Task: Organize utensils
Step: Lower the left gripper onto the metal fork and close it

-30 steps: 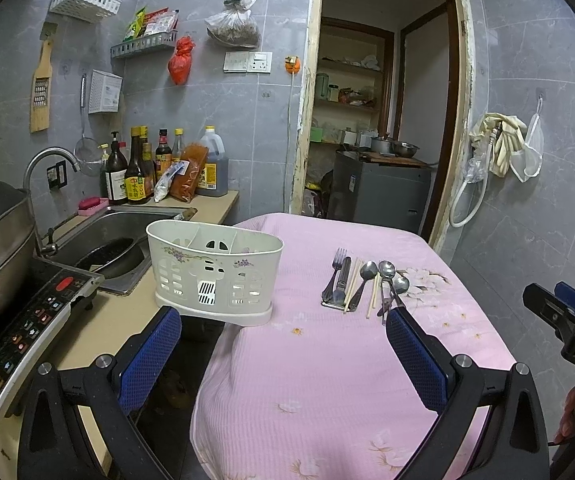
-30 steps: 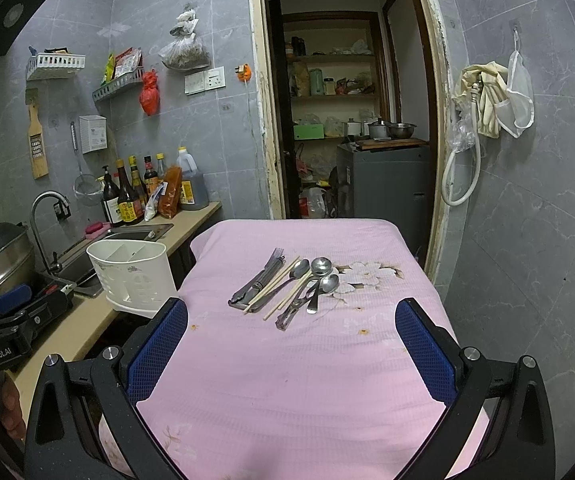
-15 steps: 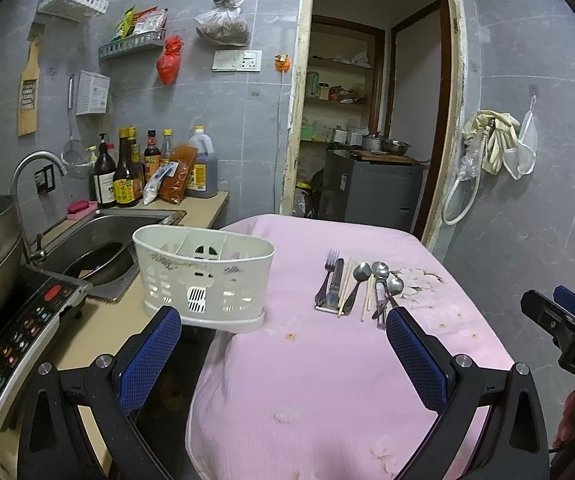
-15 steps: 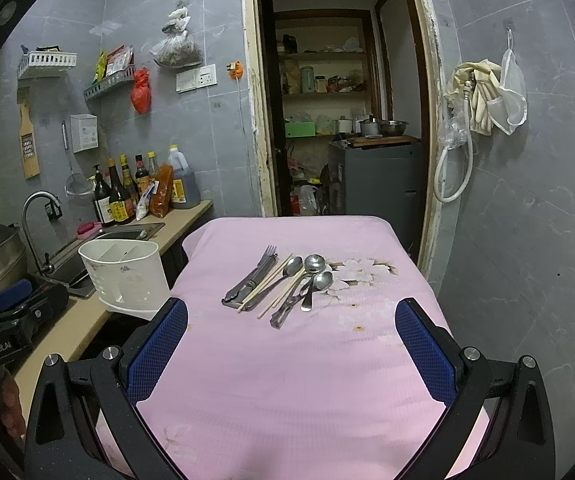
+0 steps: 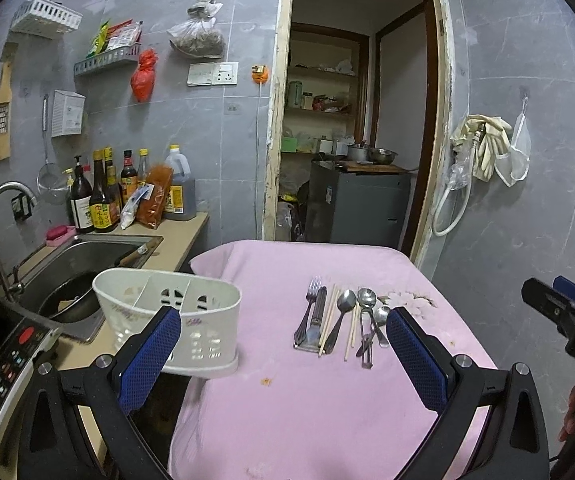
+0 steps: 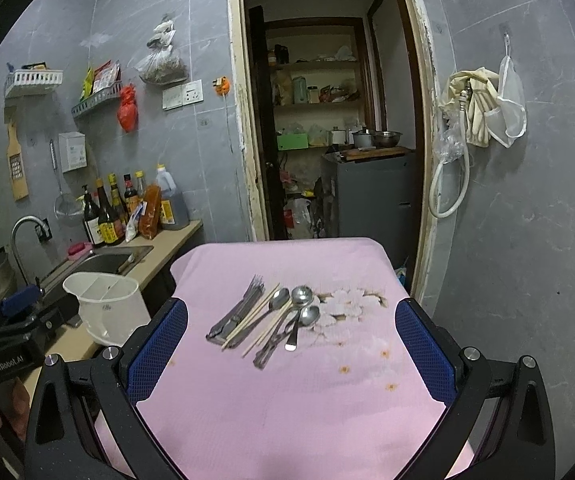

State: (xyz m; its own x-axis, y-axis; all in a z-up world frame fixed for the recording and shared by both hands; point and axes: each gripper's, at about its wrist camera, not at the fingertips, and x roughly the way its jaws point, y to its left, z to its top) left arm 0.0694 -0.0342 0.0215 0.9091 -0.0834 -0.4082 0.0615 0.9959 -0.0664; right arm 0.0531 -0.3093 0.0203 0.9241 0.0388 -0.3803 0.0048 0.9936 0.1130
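A row of metal utensils lies in the middle of the pink tablecloth point(image 5: 287, 392): a fork point(image 5: 308, 312), a knife point(image 5: 316, 320), wooden chopsticks point(image 5: 328, 318) and several spoons point(image 5: 363, 312). The same utensils point(image 6: 265, 320) show in the right wrist view. A white divided utensil caddy point(image 5: 167, 312) stands at the table's left edge, beside the counter. My left gripper point(image 5: 279, 356) is open and empty, hovering short of the utensils, its left finger in front of the caddy. My right gripper point(image 6: 291, 356) is also open and empty, back from the utensils.
A steel sink point(image 5: 83, 264) with a tap, sauce bottles point(image 5: 99, 196) and an induction cooker point(image 5: 3, 360) line the counter on the left. An open doorway point(image 5: 351, 140) lies behind the table. Rubber gloves and a hose point(image 5: 483, 152) hang on the right wall.
Both grippers have moved forward and risen a little, so the utensils and caddy sit closer and lower in view. Both stay open.
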